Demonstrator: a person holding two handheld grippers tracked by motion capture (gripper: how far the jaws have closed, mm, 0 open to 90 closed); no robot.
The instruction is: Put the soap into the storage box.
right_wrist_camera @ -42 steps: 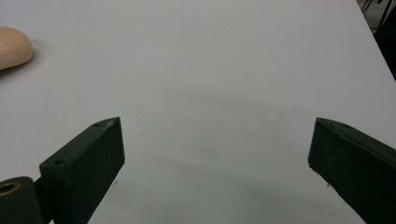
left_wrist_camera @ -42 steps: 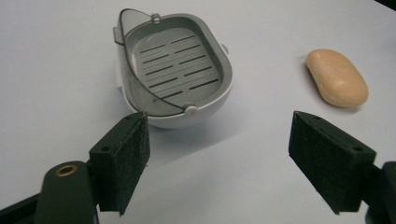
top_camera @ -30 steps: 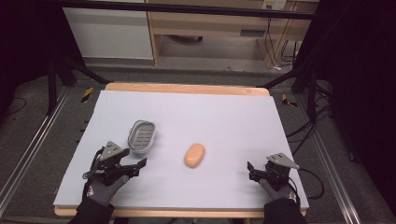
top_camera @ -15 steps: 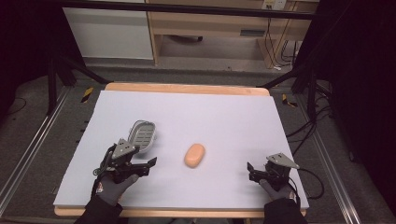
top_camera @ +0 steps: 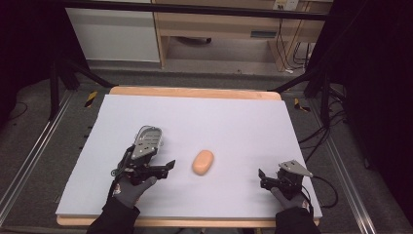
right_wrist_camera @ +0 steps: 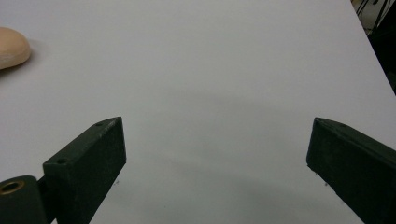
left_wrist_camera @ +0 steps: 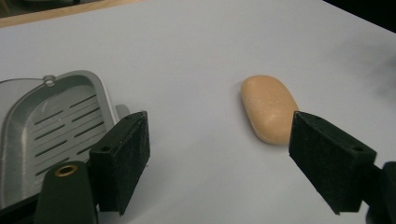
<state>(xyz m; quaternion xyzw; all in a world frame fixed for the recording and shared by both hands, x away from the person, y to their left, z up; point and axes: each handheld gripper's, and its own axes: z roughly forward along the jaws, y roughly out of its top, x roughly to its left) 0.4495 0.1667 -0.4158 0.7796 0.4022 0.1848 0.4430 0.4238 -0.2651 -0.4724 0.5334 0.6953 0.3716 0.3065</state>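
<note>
Seen from above, a pale lilac surface (top_camera: 234,117) carries a peach-coloured oval bar of soap (top_camera: 202,162) near its middle. To the soap's left lies a grey soap dish (top_camera: 148,140), partly covered by the left gripper (top_camera: 168,166), which a gloved hand holds just beside the soap with its jaws pointing toward it. The jaws stand wide apart and grip nothing. The right gripper (top_camera: 262,176) sits well apart from the soap, near the surface's right front corner, jaws also spread and empty.

The left gripper view adds what the high view cannot resolve: the dish (left_wrist_camera: 51,121) has a raised rim and rows of drain slots in its floor, and it lies at the left, behind the left-hand jaw. The soap (left_wrist_camera: 270,108) lies ahead toward the right-hand jaw, flat on the surface, untouched, not yet between the jaws.

The right gripper view shows bare surface between its two wide-set jaws, with one end of the soap (right_wrist_camera: 11,46) at the top left edge.
</note>
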